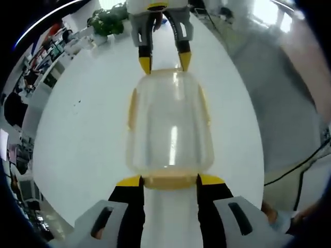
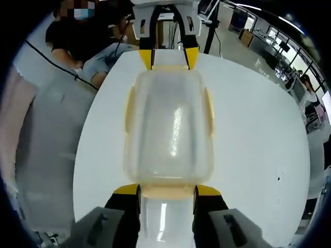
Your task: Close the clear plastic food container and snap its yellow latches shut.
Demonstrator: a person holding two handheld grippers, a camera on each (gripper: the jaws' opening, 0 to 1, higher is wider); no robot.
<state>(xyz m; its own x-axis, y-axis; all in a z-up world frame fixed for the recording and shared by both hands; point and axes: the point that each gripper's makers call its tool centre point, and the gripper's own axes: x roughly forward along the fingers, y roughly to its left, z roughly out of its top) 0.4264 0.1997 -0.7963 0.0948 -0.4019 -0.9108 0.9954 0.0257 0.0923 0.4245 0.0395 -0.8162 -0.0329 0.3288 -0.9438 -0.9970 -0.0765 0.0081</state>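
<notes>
The clear plastic food container [image 1: 169,124] [image 2: 168,132] lies on the white table [image 1: 83,144] [image 2: 253,134] with its lid on. Yellow latches run along both long sides [image 1: 132,108] [image 2: 208,111]. In the left gripper view, my left gripper [image 1: 170,181] stands open, its yellow-tipped jaws flanking the near end latch [image 1: 169,182]. My right gripper [image 1: 165,62] faces it at the container's far end. In the right gripper view, my right gripper [image 2: 167,190] is open around its own near end latch [image 2: 168,192], and the left gripper [image 2: 168,58] straddles the far end latch [image 2: 168,67].
A potted plant [image 1: 106,20] stands at the table's far end, with office desks [image 1: 36,67] beyond. A person [image 2: 88,46] sits past the table's other end. Grey floor [image 1: 279,103] and a black cable [image 1: 295,168] lie beside the table edge.
</notes>
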